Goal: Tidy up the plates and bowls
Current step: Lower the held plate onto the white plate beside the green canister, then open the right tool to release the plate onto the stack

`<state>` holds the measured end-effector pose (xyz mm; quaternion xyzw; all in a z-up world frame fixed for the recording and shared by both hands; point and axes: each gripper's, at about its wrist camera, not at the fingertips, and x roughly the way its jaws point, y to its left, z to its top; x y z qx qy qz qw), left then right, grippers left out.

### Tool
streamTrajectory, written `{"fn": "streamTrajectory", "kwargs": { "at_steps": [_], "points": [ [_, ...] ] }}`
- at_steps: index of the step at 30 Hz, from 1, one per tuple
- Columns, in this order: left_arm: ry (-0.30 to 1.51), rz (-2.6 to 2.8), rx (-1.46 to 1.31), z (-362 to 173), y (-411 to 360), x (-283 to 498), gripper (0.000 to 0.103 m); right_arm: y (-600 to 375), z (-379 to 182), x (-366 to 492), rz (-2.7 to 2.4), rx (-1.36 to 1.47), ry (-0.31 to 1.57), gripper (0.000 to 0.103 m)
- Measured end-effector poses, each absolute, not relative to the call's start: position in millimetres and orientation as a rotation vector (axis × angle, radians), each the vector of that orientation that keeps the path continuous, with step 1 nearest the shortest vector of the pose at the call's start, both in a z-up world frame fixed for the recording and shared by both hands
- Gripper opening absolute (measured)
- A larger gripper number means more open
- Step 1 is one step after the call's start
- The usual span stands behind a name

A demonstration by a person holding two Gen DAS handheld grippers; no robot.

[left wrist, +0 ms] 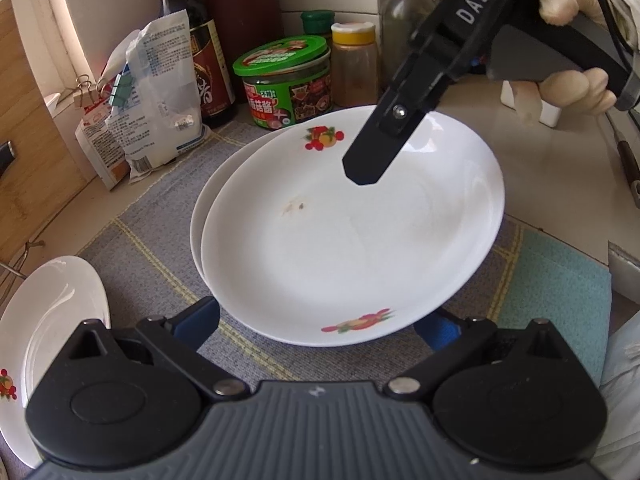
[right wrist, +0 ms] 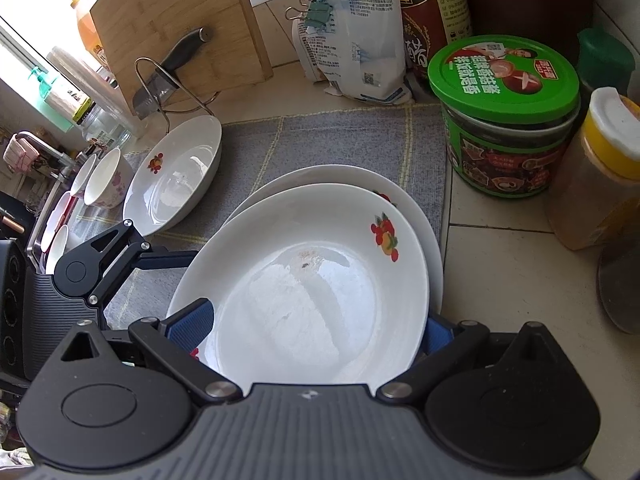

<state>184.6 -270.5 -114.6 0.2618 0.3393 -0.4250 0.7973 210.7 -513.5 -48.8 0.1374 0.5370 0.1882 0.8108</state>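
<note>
A white plate with fruit prints (left wrist: 352,240) lies on a second like plate (left wrist: 200,216) on the grey mat. It also shows in the right wrist view (right wrist: 304,292), on the lower plate (right wrist: 434,264). My left gripper (left wrist: 320,326) is open, its blue fingers (left wrist: 198,322) wide apart at the top plate's near rim. My right gripper (right wrist: 316,328) is open with its fingers (right wrist: 190,326) either side of the top plate's rim; its finger (left wrist: 376,148) hangs over the plate's far side. A third plate (right wrist: 172,176) lies to the left.
Small bowls (right wrist: 106,180) stand by the sink edge. A green-lidded jar (right wrist: 504,120), a spice shaker (right wrist: 600,168), sauce bottle (left wrist: 196,40) and clipped bags (left wrist: 156,96) line the back. A cutting board with a knife (right wrist: 176,40) stands left. A teal cloth (left wrist: 556,292) lies right.
</note>
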Motion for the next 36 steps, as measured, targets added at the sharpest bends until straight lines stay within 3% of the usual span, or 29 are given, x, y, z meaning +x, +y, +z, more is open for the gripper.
{"fn": "streamTrajectory", "kwargs": {
  "at_steps": [36],
  "points": [
    [0.704, -0.857, 0.444, -102, -266, 173, 0.102, -497, -43, 197, 0.281, 0.107, 1.175, 0.103]
  ]
}}
